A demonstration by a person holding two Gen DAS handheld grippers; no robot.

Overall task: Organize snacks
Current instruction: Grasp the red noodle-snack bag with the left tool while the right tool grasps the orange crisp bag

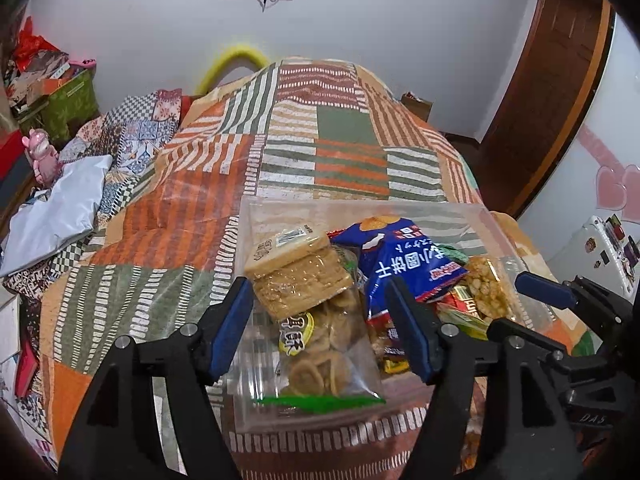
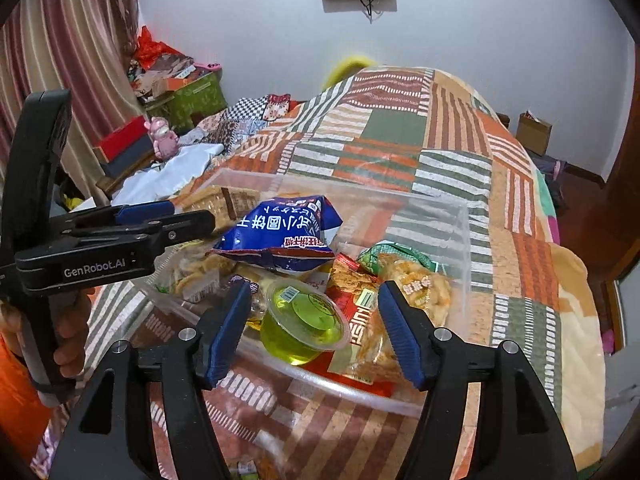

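A patchwork bedspread (image 1: 320,152) covers the bed, and on it, near the front edge, sits a clear plastic bin (image 2: 460,232) filled with snacks. Inside the bin, a blue snack bag (image 2: 280,236) lies on top near the middle; a wrapped block of biscuits (image 1: 296,276) rests at the bin's left side over a clear bag of round crisps (image 1: 320,356). At the bin's near wall stands a green jelly cup (image 2: 302,324). The left gripper (image 1: 320,328) hangs released over the bin's left side, holding nothing. The right gripper (image 2: 312,332) is spread wide around the jelly cup, fingers clear of it.
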